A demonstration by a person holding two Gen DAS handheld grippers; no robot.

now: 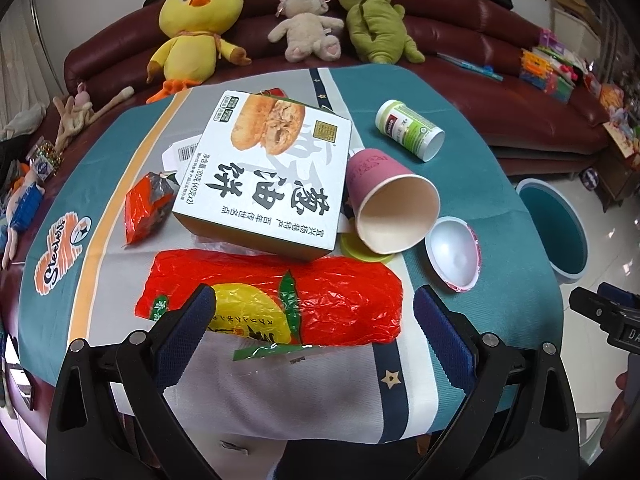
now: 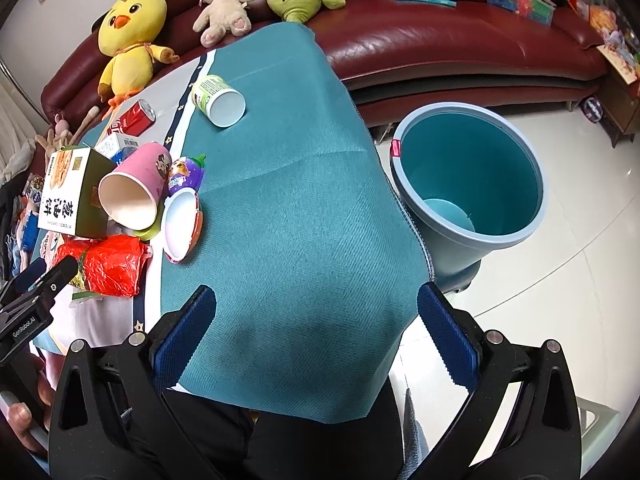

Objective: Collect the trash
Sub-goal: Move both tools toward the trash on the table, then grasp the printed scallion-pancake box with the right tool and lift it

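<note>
My left gripper is open, its jaws either side of the near end of a red plastic wrapper on the table. Behind the wrapper lie a white food box, a tipped pink paper cup, a white plastic bowl, a green-labelled tub and a small red packet. My right gripper is open and empty over the teal cloth. A blue bin stands on the floor to the right of the table. The left gripper shows at the right wrist view's left edge.
A red can and a purple toy lie on the table. A dark red sofa with several plush toys runs behind the table. Toys and boxes clutter its right end. White tiled floor lies around the bin.
</note>
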